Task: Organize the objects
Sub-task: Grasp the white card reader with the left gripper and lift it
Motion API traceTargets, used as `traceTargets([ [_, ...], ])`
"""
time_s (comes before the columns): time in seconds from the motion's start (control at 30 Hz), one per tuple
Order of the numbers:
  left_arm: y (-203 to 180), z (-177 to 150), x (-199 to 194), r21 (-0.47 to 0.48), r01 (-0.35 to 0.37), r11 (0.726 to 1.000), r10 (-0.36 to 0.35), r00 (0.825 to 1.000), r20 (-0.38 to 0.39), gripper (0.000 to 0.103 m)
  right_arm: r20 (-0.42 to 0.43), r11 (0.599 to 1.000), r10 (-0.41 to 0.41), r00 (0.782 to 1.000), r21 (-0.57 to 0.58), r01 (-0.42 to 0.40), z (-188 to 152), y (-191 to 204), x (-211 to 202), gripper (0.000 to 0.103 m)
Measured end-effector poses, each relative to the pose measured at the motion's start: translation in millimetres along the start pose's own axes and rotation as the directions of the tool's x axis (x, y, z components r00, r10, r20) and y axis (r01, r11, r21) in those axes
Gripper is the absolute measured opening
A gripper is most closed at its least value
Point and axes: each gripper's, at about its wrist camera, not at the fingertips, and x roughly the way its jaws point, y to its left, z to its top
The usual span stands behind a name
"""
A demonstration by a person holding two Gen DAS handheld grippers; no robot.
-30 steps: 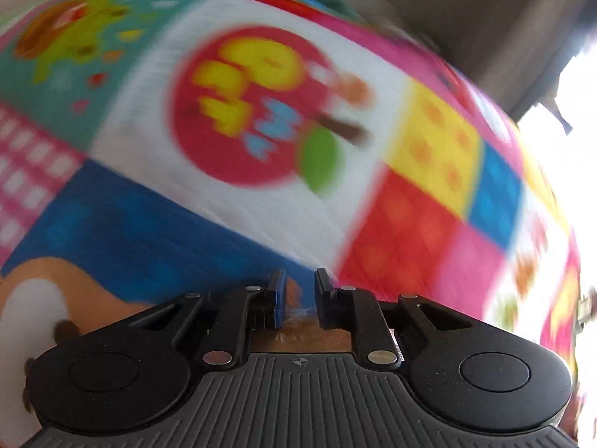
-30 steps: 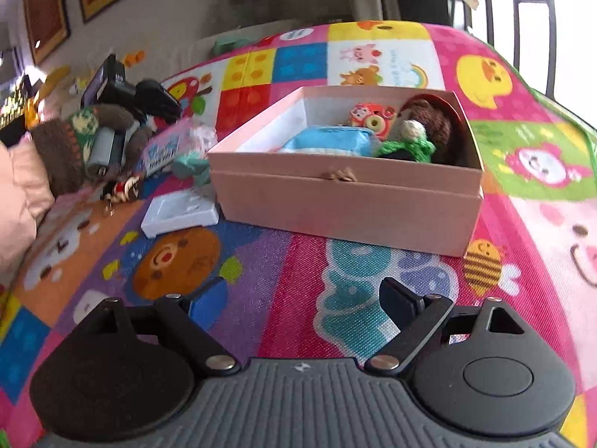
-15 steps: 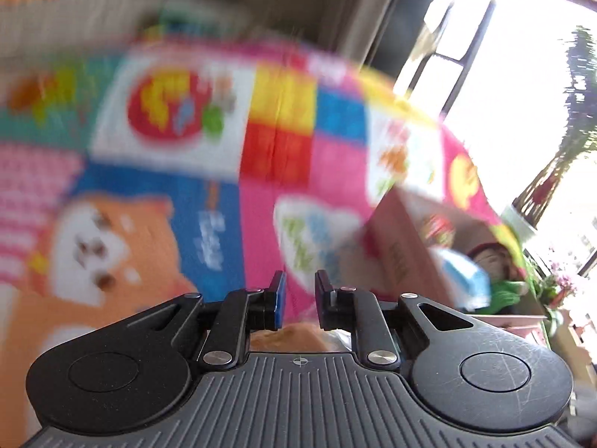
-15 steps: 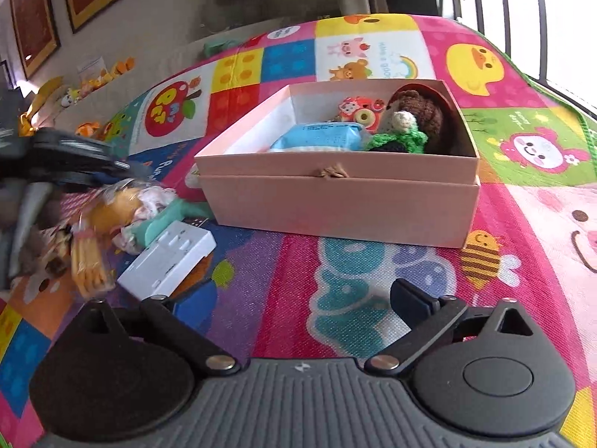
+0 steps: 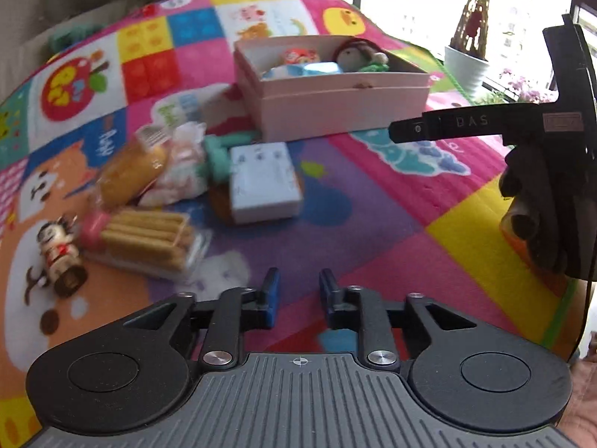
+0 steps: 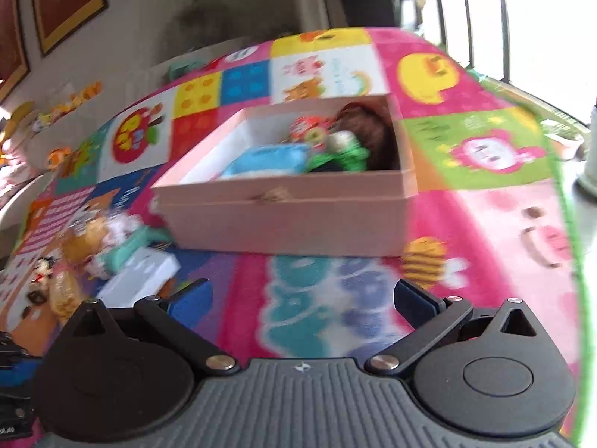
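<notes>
Box (image 5: 335,100), pink, lidless, stood on play mat (image 5: 391,194), far side of loose pile. Held blue pack (image 5: 302,71), red toy (image 5: 298,54), brown-haired doll (image 5: 358,54) in green, all inside; seen again from right wrist as box (image 6: 291,216), pack (image 6: 265,160), toy (image 6: 309,130), doll (image 6: 358,142) at its right end.

Pile, left of box on mat, well apart from both grippers:
- White block (image 5: 263,183), flat, near box corner; also (image 6: 141,276).
- Teal piece (image 5: 220,153), touching block's far-left edge, partly hidden behind it.
- Bun (image 5: 130,171) in clear wrap, tilted, beside a pale crinkled bag (image 5: 183,171).
- Biscuit sticks (image 5: 145,239) in clear tray, lying flat, nearest the left gripper.
- Figurine (image 5: 56,254), small, lying on its side, left of the sticks.

Left gripper (image 5: 294,293): jaws opening, a narrow gap between blue pads, nothing between them, mat below.

Right gripper (image 6: 302,298): jaws spread to the full, nothing between them, aimed at box's near wall, apart from it. Seen from left wrist as black frame at right edge, gripped by a hand (image 5: 530,201) in dark glove.

Potted plant (image 5: 466,59) by window, beyond mat. Framed pictures (image 6: 63,3) on wall, upper left in right-wrist view. Blur over much of right-wrist view; small detail of pile not told there.
</notes>
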Motion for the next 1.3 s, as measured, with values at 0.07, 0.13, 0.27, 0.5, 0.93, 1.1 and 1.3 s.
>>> traceTargets([
  [0.07,-4,5,6,-0.019,0.045,0.999,-0.045,0.999,-0.004,0.050,-0.006,0.999,-0.031,1.000,0.034,0.031,-1,-14,-1,0.103],
  [0.13,-13,9,13,0.006,0.053,0.999,-0.053,0.999,-0.009,0.058,-0.026,0.995,-0.036,0.999,0.089,0.038,-3,-27,1,0.103],
  [0.27,-20,16,14,-0.031,0.052,0.998,-0.051,0.998,0.030,0.058,-0.026,0.991,-0.025,0.999,0.134,0.028,-3,-36,2,0.103],
  [0.5,3,43,8,-0.118,-0.138,0.983,0.155,0.976,0.150,0.058,-0.031,0.995,-0.032,0.999,0.096,0.035,-4,-28,6,0.103],
  [0.93,22,65,71,-0.206,-0.131,0.970,0.146,0.988,0.056,0.057,-0.045,0.997,-0.045,0.998,0.068,0.048,-5,-24,8,0.103],
  [1.1,9,43,52,-0.154,-0.096,0.983,0.109,0.991,0.079,0.053,-0.069,0.998,-0.041,0.997,0.041,0.044,-3,-22,9,0.103],
  [1.3,2,-10,-2,-0.101,0.028,0.995,-0.022,0.998,0.054,0.053,-0.126,0.995,-0.049,0.991,-0.088,0.038,0,3,15,0.103],
])
